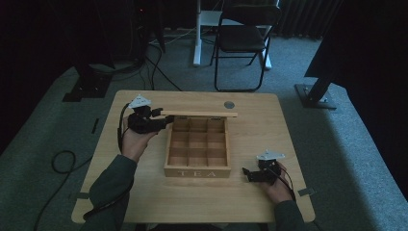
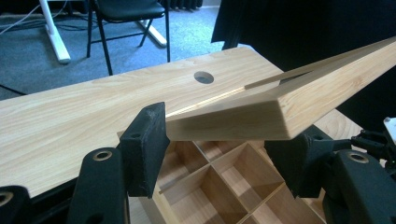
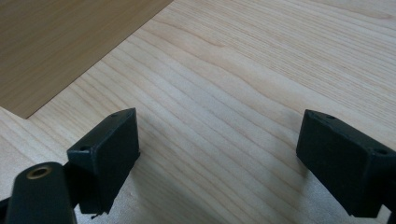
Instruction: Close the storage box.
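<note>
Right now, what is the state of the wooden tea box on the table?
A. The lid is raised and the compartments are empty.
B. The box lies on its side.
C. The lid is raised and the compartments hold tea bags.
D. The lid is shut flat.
A: in the high view the lid stands raised above the tea box, and its compartments show bare wood.

Left tongs (image 1: 166, 120) at lid (image 1: 199, 114) (raised)

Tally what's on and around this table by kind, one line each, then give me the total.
Wooden tea box: 1
Box compartments: 9
Grippers, left gripper and right gripper: 2
Folding chair: 1
Table: 1
Total: 14
</note>
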Demonstrator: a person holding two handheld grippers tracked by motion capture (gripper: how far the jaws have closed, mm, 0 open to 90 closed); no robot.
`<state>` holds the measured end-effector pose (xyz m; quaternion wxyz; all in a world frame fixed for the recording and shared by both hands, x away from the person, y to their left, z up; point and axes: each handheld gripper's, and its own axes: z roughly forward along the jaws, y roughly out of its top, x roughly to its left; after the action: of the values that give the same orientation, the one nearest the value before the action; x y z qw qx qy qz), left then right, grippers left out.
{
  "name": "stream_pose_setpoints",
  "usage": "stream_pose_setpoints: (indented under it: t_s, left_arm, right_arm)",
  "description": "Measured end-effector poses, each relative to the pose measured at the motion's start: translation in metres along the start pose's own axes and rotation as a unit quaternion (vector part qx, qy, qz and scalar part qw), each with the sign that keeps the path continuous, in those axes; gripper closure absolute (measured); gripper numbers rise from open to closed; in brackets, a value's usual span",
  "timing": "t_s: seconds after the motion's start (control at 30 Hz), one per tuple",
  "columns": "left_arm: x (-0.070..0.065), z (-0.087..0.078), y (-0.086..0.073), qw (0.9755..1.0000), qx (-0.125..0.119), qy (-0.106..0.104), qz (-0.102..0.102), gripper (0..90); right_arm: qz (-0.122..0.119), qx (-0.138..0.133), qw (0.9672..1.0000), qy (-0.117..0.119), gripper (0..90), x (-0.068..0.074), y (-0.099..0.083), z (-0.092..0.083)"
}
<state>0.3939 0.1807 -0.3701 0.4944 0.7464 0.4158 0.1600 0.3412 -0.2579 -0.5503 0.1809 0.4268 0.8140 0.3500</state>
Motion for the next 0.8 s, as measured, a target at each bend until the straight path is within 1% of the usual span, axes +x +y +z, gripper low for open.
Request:
stream_pose_setpoints:
  t_s: [0.17, 0.33, 0.5, 0.8]
  left_arm:
    - [-0.005, 0.000, 0.000, 0.9999, 0.002, 0.006, 0.013, 39.6]
    - [-0.009, -0.002, -0.003, 0.9997, 0.005, 0.010, 0.020, 39.5]
    - [-0.010, -0.003, -0.005, 0.9997, 0.008, 0.013, 0.018, 39.5]
    - [-0.014, -0.004, -0.012, 0.9998, 0.006, 0.017, 0.008, 39.5]
  right_arm:
    - [0.002, 0.000, 1.0000, -0.003, 12.7, 0.001, 0.000, 0.000]
    - [0.003, 0.000, 1.0000, -0.004, 12.8, 0.001, 0.000, 0.000]
    - [0.003, 0.000, 1.0000, -0.005, 12.8, 0.001, 0.000, 0.000]
    - [0.004, 0.000, 1.0000, -0.004, 12.8, 0.001, 0.000, 0.000]
